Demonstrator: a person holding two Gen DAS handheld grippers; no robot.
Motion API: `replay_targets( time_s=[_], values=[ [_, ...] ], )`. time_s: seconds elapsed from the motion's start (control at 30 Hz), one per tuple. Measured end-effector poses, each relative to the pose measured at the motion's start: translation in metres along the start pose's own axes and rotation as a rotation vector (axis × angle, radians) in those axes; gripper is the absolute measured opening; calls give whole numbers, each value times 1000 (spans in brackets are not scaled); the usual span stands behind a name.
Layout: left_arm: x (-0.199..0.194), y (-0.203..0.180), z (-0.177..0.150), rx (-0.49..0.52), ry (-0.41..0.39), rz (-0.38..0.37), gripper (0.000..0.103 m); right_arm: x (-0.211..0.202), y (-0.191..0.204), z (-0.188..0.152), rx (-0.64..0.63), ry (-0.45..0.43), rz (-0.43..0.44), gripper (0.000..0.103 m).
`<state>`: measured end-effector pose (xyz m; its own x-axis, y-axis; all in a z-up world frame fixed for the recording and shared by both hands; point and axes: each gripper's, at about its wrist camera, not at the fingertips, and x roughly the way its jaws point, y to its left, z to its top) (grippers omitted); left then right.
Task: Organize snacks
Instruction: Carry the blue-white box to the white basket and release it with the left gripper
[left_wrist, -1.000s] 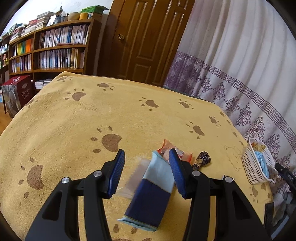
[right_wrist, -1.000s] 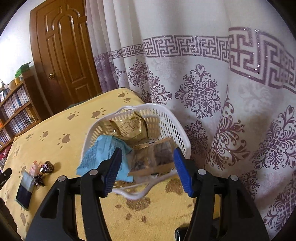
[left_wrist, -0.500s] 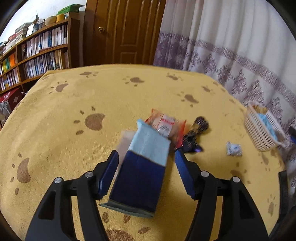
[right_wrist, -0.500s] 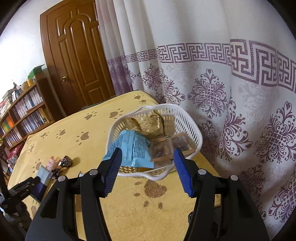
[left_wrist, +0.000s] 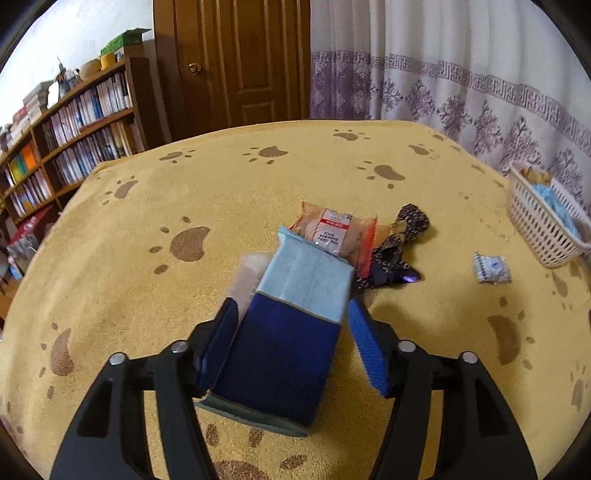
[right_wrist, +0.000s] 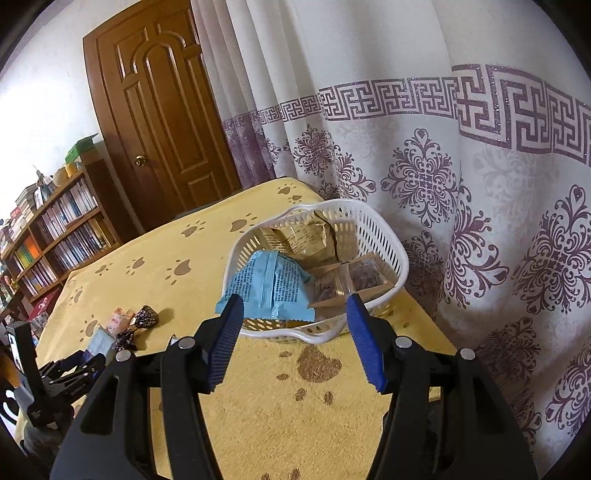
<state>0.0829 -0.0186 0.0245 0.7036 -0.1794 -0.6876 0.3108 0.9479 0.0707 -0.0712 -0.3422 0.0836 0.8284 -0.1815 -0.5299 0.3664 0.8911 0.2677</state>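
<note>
Yellow blanket (left_wrist: 258, 177) with brown paw prints covers the whole work surface. Behind it, a patterned white and purple curtain (right_wrist: 424, 122), a brown door (right_wrist: 155, 110) and a bookshelf (left_wrist: 74, 122) full of books.

White basket (right_wrist: 373, 236) sits at the blanket's edge, right against the curtain. Inside: a light blue packet (right_wrist: 269, 288) lapping over the near rim, a tan packet at the back, a clear-fronted packet of dark pieces to the right.

Left gripper (left_wrist: 291, 339) straddles a blue packet (left_wrist: 288, 343), dark blue near end, pale blue far end, lying on the blanket. Jaws closing; left pad looks to be against the packet's side, a sliver of gap shows at the right pad, so not gripped yet.

Right gripper (right_wrist: 295, 339) hangs over the blanket just short of the basket, jaws parted, nothing between them.

Loose snacks beyond the blue packet: an orange-edged packet (left_wrist: 332, 232) touching its far end, a dark patterned wrapper (left_wrist: 399, 247) beside that, and a small white packet (left_wrist: 491, 267) alone, between the cluster and the basket.
</note>
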Motion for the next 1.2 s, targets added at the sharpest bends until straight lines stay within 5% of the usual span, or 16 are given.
replay_targets(
  time_s=[0.13, 0.2, 0.33, 0.4, 0.43, 0.47, 0.6, 0.67, 0.9, 1.2],
  values=[
    [-7, 5, 0, -46, -16, 17, 31, -4, 0, -1, -11, -17, -2, 60],
    [-10, 8, -1, -64, -19, 15, 28, -6, 0, -1, -17, -25, -2, 60],
    [-14, 7, -4, -55, -23, 14, 29, -8, -3, -2, -7, -27, 11, 60],
    [-13, 6, -7, -51, -2, -8, 44, -8, -5, -2, 0, -27, 15, 60],
    [-13, 4, -9, -47, 8, -21, 62, -8, -5, -2, 2, -27, 16, 60],
    [-12, 0, -11, -33, 11, -23, 64, -7, -6, -3, 5, -25, 18, 60],
    [-9, -18, -13, 63, 22, -1, 64, -6, -8, -4, 16, -24, 24, 60],
    [-2, -25, -14, 96, 51, 37, 53, -7, -9, -4, 21, -28, 28, 60],
    [-11, -27, -8, 73, 23, 53, 50, -15, -17, -2, 45, -49, 35, 60],
    [-56, -62, 34, 91, -99, -53, 50, -18, -28, -3, 84, -57, 51, 60]
  ],
)
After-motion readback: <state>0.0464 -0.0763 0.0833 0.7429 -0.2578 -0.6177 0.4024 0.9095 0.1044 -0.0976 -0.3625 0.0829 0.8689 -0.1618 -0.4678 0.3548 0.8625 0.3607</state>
